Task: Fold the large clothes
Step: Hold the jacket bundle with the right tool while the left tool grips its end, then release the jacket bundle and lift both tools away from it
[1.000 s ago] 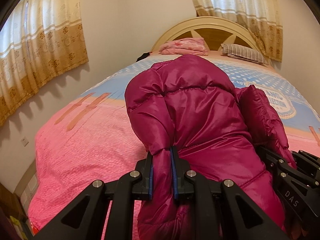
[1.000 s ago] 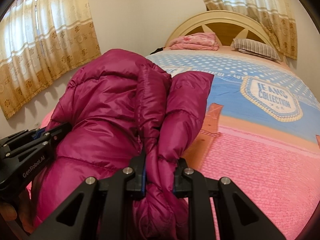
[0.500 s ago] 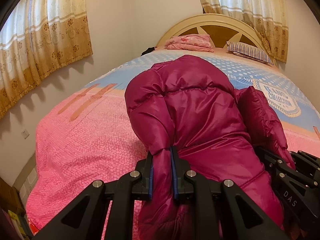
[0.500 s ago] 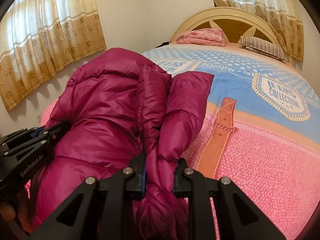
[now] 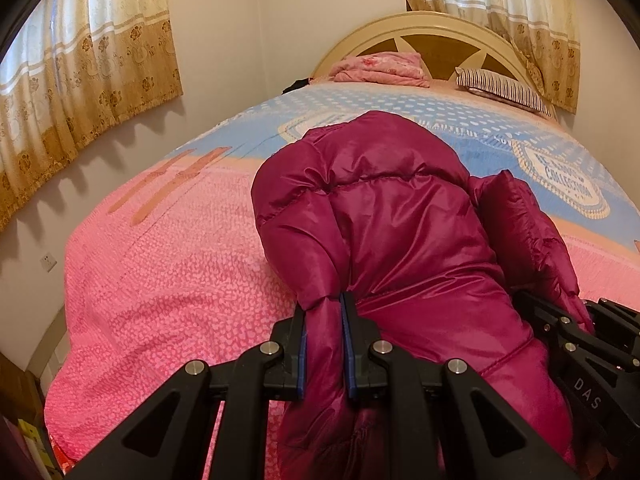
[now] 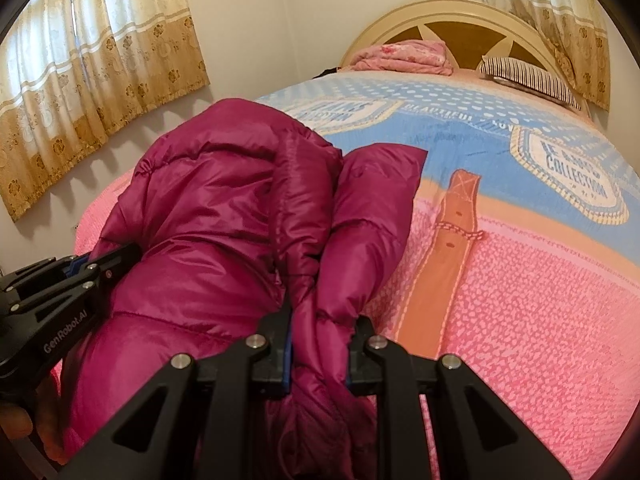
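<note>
One shiny magenta quilted puffer jacket [image 5: 400, 240] is lying bunched on the pink end of one bed covered by a pink-and-blue printed bedspread [image 5: 160, 300], its far end reaching the blue printed zone.

Two black two-finger grippers are working on it. The left gripper [image 5: 325, 344] is clamping a narrow fold of the jacket's left edge between its blue-lined fingers [image 5: 351, 356], with the fabric bulging out beyond the fingertips. The right gripper [image 6: 320, 344] is pinching a thicker wad of jacket fabric, its jaws standing wider apart around the bundle. Each gripper is showing at the edge of the other's view, both lying against the jacket at its near end.

In the right wrist view, one padded sleeve [image 6: 372, 208] is lying beside the jacket body on the bedspread, next to one printed orange belt motif [image 6: 448, 248].

At the head of the bed, one cream-and-brown arched headboard [image 5: 432, 36] is standing behind one folded pink blanket [image 5: 380, 68] and one striped pillow [image 5: 504, 88]. Two beige patterned curtains are hanging, one on the left wall [image 5: 80, 64] and one beside the headboard [image 5: 520, 8].
</note>
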Tool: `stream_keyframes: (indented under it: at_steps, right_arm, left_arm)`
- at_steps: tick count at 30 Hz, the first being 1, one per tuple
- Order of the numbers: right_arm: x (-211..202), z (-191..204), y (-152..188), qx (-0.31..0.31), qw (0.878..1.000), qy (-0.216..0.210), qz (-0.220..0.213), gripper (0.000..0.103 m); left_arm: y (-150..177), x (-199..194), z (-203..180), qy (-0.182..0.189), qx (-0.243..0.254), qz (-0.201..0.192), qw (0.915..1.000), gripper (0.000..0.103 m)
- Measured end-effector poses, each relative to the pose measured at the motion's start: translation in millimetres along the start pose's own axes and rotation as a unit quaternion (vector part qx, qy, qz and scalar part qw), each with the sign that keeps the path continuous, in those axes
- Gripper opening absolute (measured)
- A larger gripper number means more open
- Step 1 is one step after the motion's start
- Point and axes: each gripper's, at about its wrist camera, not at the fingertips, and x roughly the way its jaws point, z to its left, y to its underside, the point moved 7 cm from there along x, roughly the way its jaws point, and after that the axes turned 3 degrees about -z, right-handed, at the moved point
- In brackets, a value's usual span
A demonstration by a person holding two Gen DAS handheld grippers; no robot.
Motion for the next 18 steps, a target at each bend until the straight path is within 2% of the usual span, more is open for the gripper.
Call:
stream_keyframes:
  at_steps: [9,18]
  right_arm:
    - [7.3,-3.4,5.6,0.013,1.0,-0.001,0.014,0.022]
    - [11.9,-9.0,9.4,0.026,0.999,-0.003,0.022,0.026]
  left_arm:
    - [11.2,16.7,0.3,-0.003,0.004,0.014,0.9999,0.019]
    - [19.9,24.6,0.2,-0.01,0.003,0.014,0.9998,0.031]
